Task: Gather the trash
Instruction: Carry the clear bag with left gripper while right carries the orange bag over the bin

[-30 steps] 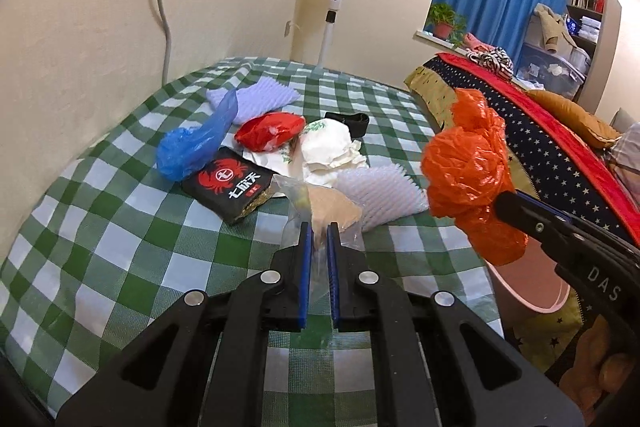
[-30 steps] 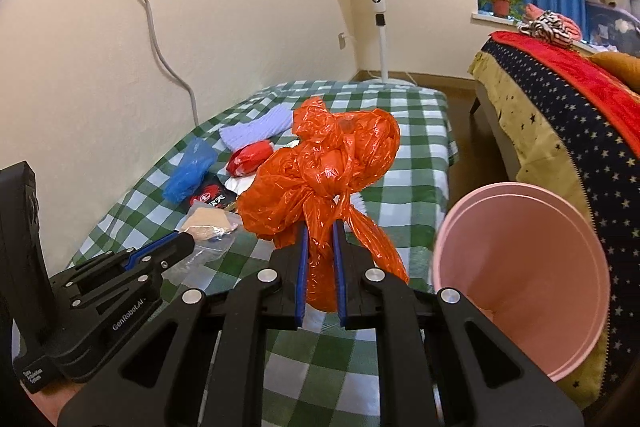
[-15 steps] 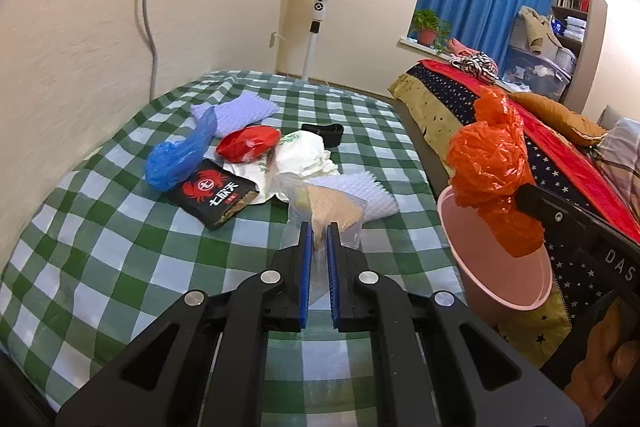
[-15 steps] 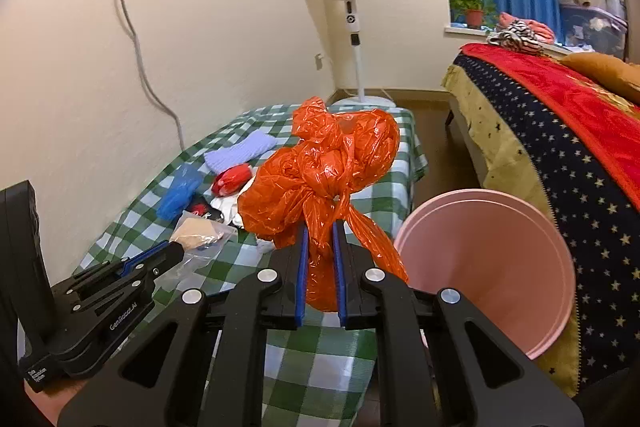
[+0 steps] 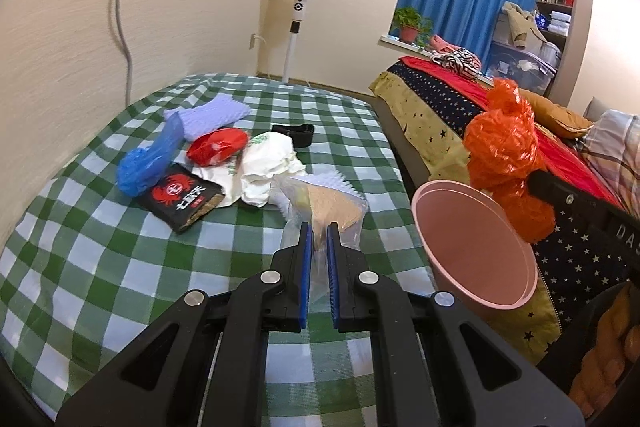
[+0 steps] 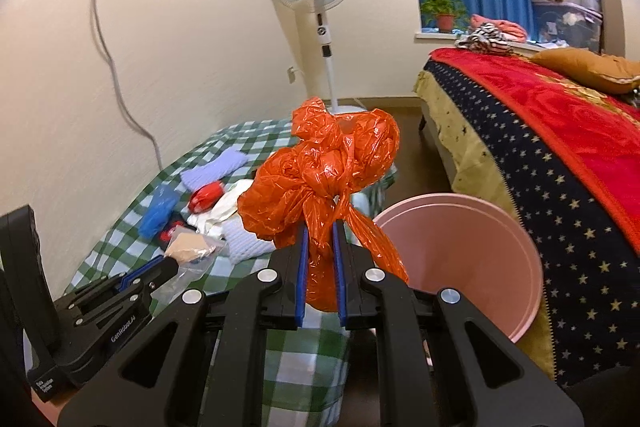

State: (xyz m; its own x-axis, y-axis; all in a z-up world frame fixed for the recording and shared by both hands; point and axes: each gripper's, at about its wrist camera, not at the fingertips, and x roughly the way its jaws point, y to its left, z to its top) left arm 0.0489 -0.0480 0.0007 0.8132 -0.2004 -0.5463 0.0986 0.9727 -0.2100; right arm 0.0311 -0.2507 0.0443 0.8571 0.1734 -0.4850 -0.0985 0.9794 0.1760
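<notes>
Both tools were loaded and neither load had yet been dropped; the right tool (image 6: 319,227) was clamped on the knotted neck of a crumpled orange plastic bag (image 6: 320,175), which hung in the air just beside the near rim of the pink bin (image 6: 460,255), not yet over its mouth; the left tool (image 5: 316,229) was closed on a clear plastic bag with a tan wedge inside (image 5: 332,207), held above the checked surface (image 5: 100,267) and short of the bin (image 5: 472,247). As far as could be seen, the bin's inside was bare, so by my judgement nothing had been collected yet, though its bottom was not fully in view. Left on the surface lay a blue plastic bag (image 5: 148,163), a black packet with a red crab mark (image 5: 182,197), a red wrapper (image 5: 218,146), a heap of white crumpled paper (image 5: 272,163), a lilac foam sheet (image 5: 208,115), a white foam net (image 6: 244,241) partly hidden behind the clear bag, and a small black item (image 5: 294,131) that was too small to identify. The task therefore looked to be in its early part: two pieces lifted and close to the bin, and about seven pieces to be fetched afterwards; whether the black item counted as trash could not be told.
</notes>
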